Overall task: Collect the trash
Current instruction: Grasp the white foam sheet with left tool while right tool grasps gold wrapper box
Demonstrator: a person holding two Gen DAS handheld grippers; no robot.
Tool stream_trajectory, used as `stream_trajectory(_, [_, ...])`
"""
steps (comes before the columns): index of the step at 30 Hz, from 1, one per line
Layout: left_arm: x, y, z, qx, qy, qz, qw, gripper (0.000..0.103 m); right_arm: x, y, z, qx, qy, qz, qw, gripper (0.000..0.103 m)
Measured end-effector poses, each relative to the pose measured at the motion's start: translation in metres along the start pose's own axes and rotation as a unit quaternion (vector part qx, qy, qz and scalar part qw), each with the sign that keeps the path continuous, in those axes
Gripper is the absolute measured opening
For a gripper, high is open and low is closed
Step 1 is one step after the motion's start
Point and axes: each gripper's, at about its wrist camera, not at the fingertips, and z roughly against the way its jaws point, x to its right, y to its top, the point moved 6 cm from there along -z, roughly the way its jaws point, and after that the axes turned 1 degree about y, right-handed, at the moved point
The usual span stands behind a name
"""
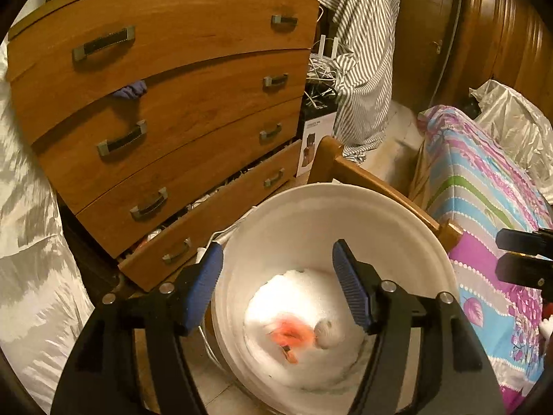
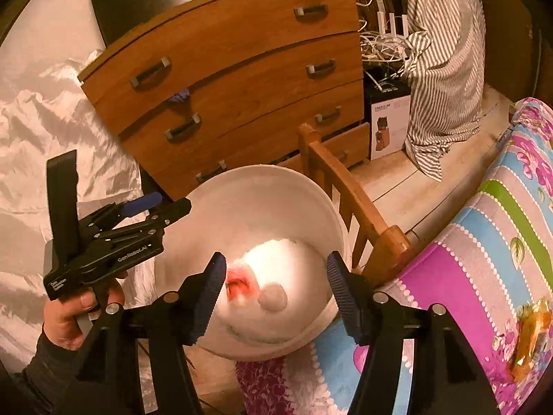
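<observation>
One dresser (image 1: 166, 110) stands at the left, with four drawers; the bottom one is pulled partly out and a scrap of blue cloth pokes from the second. One white bucket (image 1: 297, 214) sits on the floor in front of it, beside a wooden bed frame (image 1: 373, 180). Inside the bucket lie two pieces of trash: an orange wrapper (image 1: 292, 333) and, touching it on the right, a white paper ball (image 1: 328, 333).

The left gripper (image 1: 276, 287) hangs over the bucket, jaws released and parted about halfway, nothing between its two blue pads (image 1: 204, 287). The right gripper (image 2: 274, 297) also hovers above the bucket, jaws apart and empty, touching nothing.

To the right, one striped cloth (image 1: 363, 52) hangs down, and a flowered bedspread (image 2: 484, 242) covers the bed. On it, at the far right, lies one more orange wrapper (image 2: 528, 339), not yet collected.
</observation>
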Motion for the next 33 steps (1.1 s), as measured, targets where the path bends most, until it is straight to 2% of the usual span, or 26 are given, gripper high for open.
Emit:
stream_trajectory(4, [0.018, -0.004, 0.013, 0.008, -0.019, -0.008, 0.9997, 0.063, 0.004, -0.019, 0.036, 0.036, 0.001, -0.006, 0.999, 0.062])
stream_trajectory(8, [0.061, -0.014, 0.029, 0.014, -0.056, -0.035, 0.9977, 0.063, 0.018, -0.062, 0.089, 0.086, -0.013, -0.017, 0.996, 0.062])
stream_trajectory(11, [0.103, -0.028, 0.039, 0.013, -0.091, -0.063, 0.9938, 0.067, 0.04, -0.112, 0.131, 0.115, -0.036, -0.04, 0.992, 0.063])
stream_trajectory(16, [0.205, -0.071, 0.049, -0.012, -0.168, -0.128, 0.9773, 0.068, 0.096, -0.218, 0.196, 0.143, -0.086, -0.101, 0.981, 0.063])
stream_trajectory(17, [0.224, -0.081, 0.05, -0.018, -0.184, -0.14, 0.9728, 0.068, 0.111, -0.245, 0.213, 0.148, -0.101, -0.12, 0.976, 0.063])
stream_trajectory(20, [0.293, -0.117, 0.054, -0.063, -0.255, -0.164, 0.9509, 0.068, 0.148, -0.321, 0.259, 0.158, -0.142, -0.171, 0.962, 0.063])
stream_trajectory(22, [0.346, -0.148, 0.062, -0.093, -0.296, -0.182, 0.9328, 0.068, 0.169, -0.372, 0.291, 0.162, -0.168, -0.206, 0.95, 0.063])
stream_trajectory(24, [0.387, -0.172, 0.072, -0.105, -0.318, -0.205, 0.9196, 0.068, 0.187, -0.417, 0.318, 0.166, -0.197, -0.23, 0.938, 0.063])
stream_trajectory(26, [0.426, -0.196, 0.085, -0.121, -0.349, -0.224, 0.9019, 0.068, 0.204, -0.457, 0.344, 0.173, -0.223, -0.251, 0.926, 0.063])
stream_trajectory(27, [0.439, -0.206, 0.09, -0.127, -0.356, -0.229, 0.8972, 0.068, 0.214, -0.479, 0.36, 0.18, -0.237, -0.264, 0.918, 0.063])
stream_trajectory(31, [0.484, -0.231, 0.098, -0.161, -0.384, -0.237, 0.8779, 0.068, 0.249, -0.538, 0.4, 0.195, -0.269, -0.311, 0.891, 0.063])
stream_trajectory(33, [0.507, -0.246, 0.105, -0.17, -0.393, -0.261, 0.865, 0.068, 0.261, -0.55, 0.409, 0.201, -0.271, -0.325, 0.883, 0.063])
